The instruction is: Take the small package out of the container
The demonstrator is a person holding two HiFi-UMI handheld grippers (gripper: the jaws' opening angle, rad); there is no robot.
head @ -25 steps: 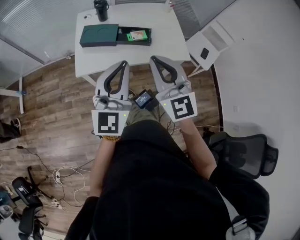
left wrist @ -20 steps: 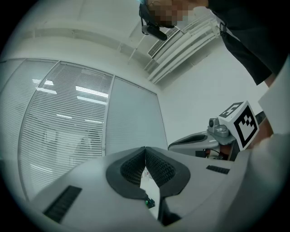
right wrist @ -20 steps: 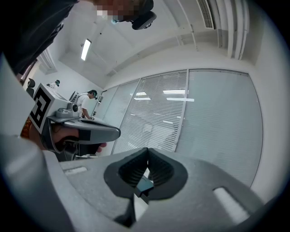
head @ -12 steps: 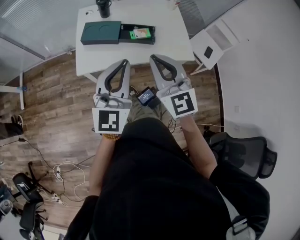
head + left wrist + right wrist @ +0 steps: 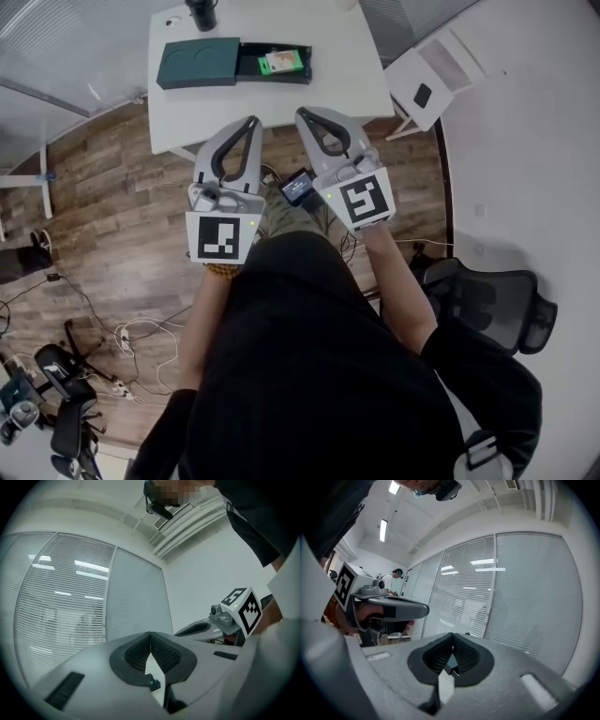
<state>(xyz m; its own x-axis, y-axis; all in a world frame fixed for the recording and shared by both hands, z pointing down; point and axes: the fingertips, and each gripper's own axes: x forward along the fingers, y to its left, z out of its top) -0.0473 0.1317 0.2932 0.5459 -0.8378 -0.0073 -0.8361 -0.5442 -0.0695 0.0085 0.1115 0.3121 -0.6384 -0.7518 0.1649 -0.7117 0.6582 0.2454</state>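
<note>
- Package axis: the small package [image 5: 281, 63] lies flat with its long side running left to right in the head view. It is roughly in line with the length of the container [image 5: 199, 64], and neither end points toward the person.
- Looks: it is a flat little rectangle, mostly bright green, with a paler patch toward its left end. Any print on it is too small to read.
- Place: it sits in the open right-hand part of the container. The left-hand part is a closed dark green panel with a ring pressed into it.
- Container: it is long and low, and lies across the far half of the white table [image 5: 337, 66]. A black tumbler [image 5: 200, 13] stands just beyond its left end.
- Left gripper [image 5: 251, 122]: its jaws are pressed together at the tips with nothing between the ribbed pads. It is held in front of the person's body with its tips at the near edge of the table, well short of the container.
- Right gripper [image 5: 302, 114]: its jaws are likewise closed on nothing. It is beside the left one, tips toward the table and also well apart from the container.
- A small device with a lit screen [image 5: 296, 186] hangs between the two grippers, near the person's waist.
- Both gripper views look over their closed jaws at slatted window blinds [image 5: 525, 583].
</note>
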